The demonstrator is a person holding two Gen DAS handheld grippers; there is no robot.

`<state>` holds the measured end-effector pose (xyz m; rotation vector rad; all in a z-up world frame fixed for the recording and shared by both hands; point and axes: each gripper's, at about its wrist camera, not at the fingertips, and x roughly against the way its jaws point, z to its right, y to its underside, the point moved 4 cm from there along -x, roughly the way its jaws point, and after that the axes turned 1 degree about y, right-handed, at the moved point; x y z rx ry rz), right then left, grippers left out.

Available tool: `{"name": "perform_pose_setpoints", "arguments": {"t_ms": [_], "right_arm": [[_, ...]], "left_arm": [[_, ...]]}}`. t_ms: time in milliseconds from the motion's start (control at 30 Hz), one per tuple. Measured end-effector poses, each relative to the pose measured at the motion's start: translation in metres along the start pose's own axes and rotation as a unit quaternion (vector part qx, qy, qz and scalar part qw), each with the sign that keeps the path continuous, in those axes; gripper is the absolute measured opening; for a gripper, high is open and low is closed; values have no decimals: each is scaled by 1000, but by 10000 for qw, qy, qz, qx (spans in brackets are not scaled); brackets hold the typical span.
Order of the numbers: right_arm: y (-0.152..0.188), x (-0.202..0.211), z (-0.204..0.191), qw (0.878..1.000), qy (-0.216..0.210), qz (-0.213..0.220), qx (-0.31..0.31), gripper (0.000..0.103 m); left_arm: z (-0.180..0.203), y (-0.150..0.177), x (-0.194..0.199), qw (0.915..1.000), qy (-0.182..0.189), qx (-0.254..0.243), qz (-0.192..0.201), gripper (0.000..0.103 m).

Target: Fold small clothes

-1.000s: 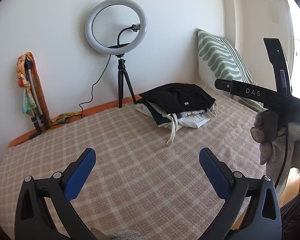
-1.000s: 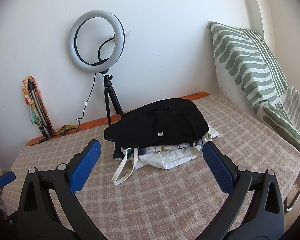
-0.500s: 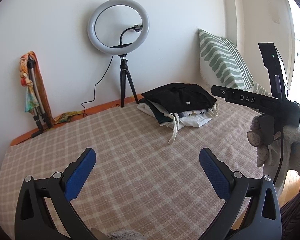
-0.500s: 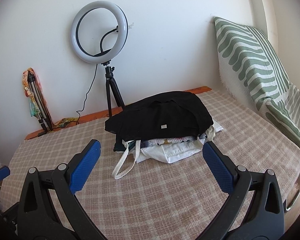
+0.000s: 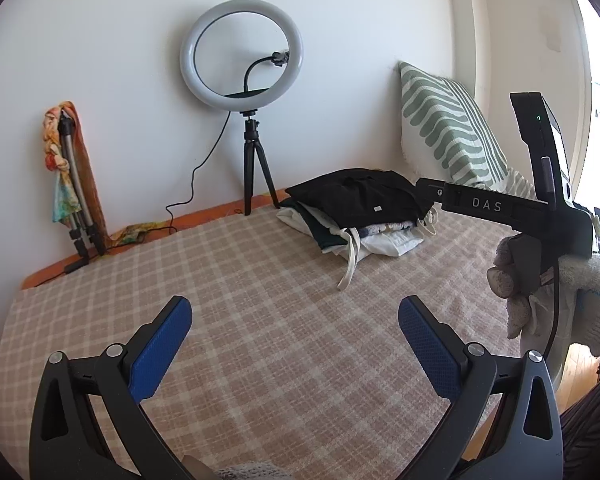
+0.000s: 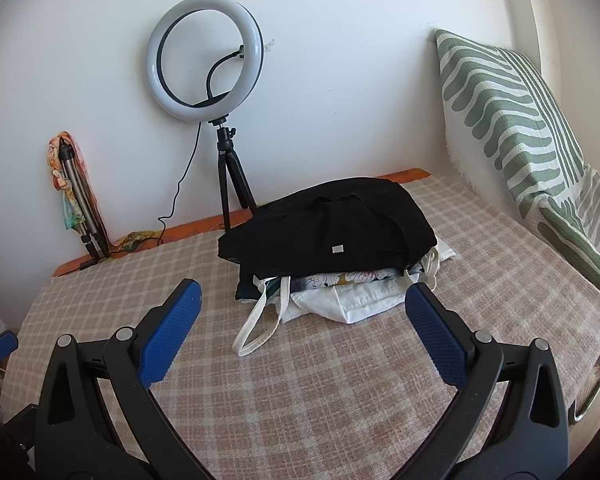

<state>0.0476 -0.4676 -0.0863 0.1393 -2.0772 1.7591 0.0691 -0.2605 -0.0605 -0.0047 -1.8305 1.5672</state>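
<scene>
A pile of folded clothes lies on the checked bedspread (image 6: pixel 340 392) toward the far wall. A black garment (image 6: pixel 332 228) is on top, with floral and white pieces (image 6: pixel 360 300) under it and a white strap (image 6: pixel 260 328) trailing forward. The pile also shows in the left wrist view (image 5: pixel 360 204). My right gripper (image 6: pixel 300 308) is open and empty, just short of the pile's front edge. My left gripper (image 5: pixel 294 324) is open and empty over bare bedspread (image 5: pixel 260 320), well short of the pile. The right gripper's body (image 5: pixel 540 208) shows at the right of the left wrist view.
A ring light on a black tripod (image 6: pixel 220 120) stands behind the pile against the wall. A folded tripod wrapped in a colourful scarf (image 6: pixel 76 196) leans at the far left. A green-striped pillow (image 6: pixel 512 120) stands at the right edge of the bed.
My right gripper has moved forward toward the pile, which now looks larger and nearer. The left gripper has shifted only slightly. Both stayed open.
</scene>
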Motion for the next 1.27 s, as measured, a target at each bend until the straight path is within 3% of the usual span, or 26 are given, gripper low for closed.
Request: {"name": "perform_pose_setpoints", "arguments": {"t_ms": [1267], "right_arm": [[0, -3, -8, 9999, -133, -57, -2, 103]], "left_arm": [[-9, -2, 9, 9994, -154, 298, 98, 103]]}}
